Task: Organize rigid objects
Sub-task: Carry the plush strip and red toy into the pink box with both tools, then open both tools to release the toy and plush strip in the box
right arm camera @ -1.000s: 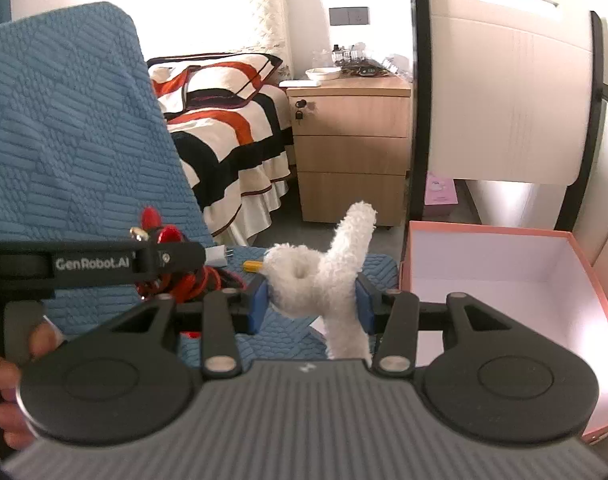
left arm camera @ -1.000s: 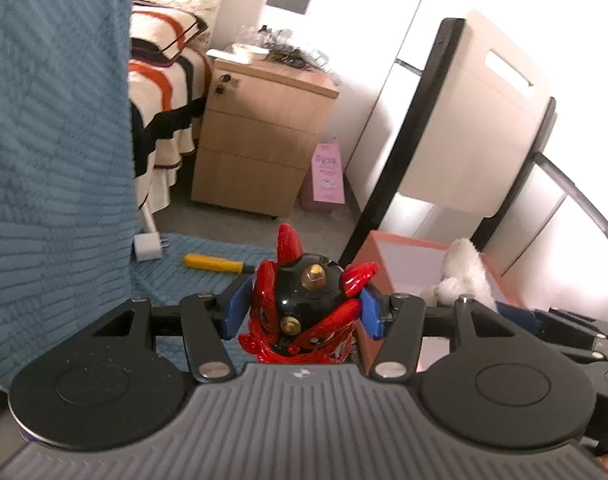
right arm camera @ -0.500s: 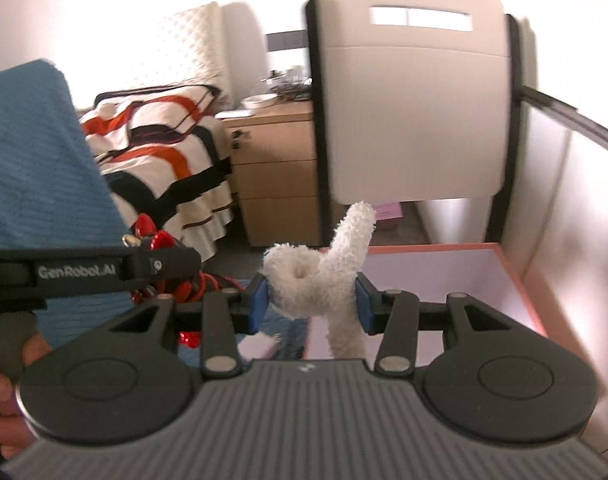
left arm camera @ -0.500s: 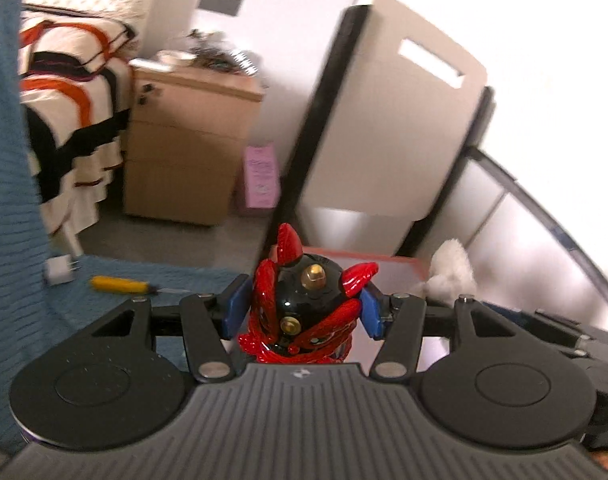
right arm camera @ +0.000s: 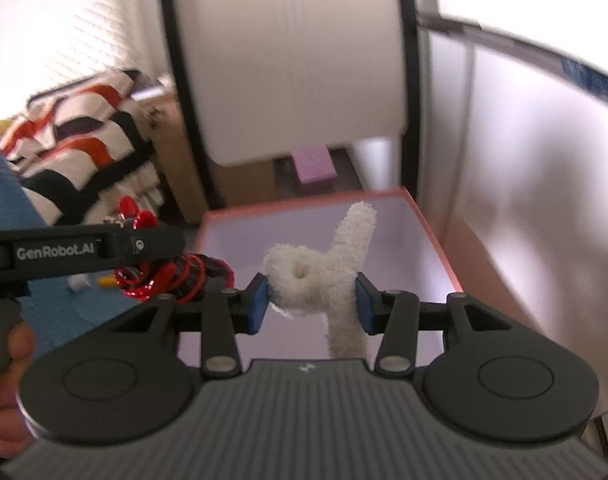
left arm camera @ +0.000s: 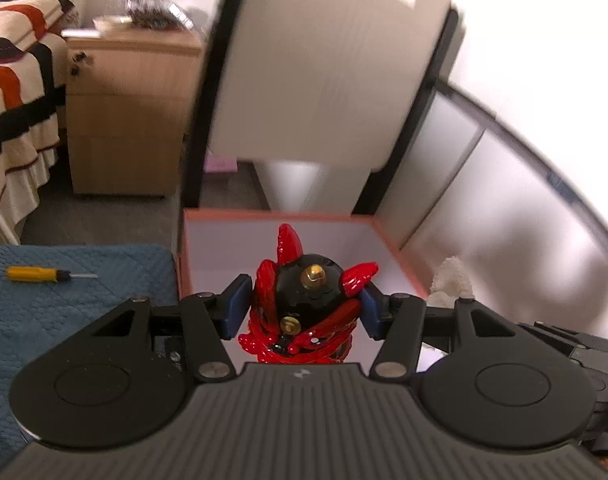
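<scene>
The left tongs grip a red and black figurine, its blue pads pressed to both sides. The figurine is held upright, in front of the open box with an orange rim and pale inside; whether it is over the box or just short of its near edge cannot be told.

The right tongs are clamped on a white fuzzy toy, one limb sticking up and another hanging down between the pads. It is held above the box, toward the near edge. In the right view the left tongs show at the box's left edge, with a hand on the grip.

Left of the box lies a blue quilted mat, and a yellow screwdriver rests on it near its far edge. Behind stand a wooden cabinet, a striped bed and a pale chair back.
</scene>
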Available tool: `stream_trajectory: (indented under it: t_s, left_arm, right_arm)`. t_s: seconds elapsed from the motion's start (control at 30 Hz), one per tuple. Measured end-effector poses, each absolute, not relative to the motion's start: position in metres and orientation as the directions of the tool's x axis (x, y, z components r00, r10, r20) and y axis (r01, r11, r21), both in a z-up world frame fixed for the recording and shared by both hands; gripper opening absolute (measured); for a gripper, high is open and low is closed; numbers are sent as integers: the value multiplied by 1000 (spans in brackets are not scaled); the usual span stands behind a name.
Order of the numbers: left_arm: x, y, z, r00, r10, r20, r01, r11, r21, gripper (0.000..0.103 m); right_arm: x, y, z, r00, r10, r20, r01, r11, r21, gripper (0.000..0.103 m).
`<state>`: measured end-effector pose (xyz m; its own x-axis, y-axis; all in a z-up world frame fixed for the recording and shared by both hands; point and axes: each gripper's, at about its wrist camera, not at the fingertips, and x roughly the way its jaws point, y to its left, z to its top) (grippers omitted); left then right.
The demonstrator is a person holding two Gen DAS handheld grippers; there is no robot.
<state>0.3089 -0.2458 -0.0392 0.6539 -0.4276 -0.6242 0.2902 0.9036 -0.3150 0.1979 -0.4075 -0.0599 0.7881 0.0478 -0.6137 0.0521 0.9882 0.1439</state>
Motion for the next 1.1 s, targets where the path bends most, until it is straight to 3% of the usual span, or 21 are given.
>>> stream_trajectory:
  t_s: [0.4,0.57,0.7,0.87,1.1]
  left_arm:
    - [361,-305,-117,508,-418,-753,274,907,-319,62]
    - [368,-309,-130,487,-416,-768,265,908,-324,62]
    - [369,-306,-138,476,-404,-781,257,913,-316,63]
    - [363,-303,-133,476,-411,-777,262,910,-321,75]
    - [348,-290,-107,529,-416,-740,273,909,-315,75]
  right_arm:
    - [230,-457,-138,651,44,-757,114,981,155,48]
    - [240,-464,-154,622,65,-780,143,970,195,48]
    - [247,-463,-160,608,69,-791,145,970,196,50]
    - [249,-467,-160,603,61,-796,158,968,193,54]
    - [238,-464,-142,633,54,-772,160,967,199,54]
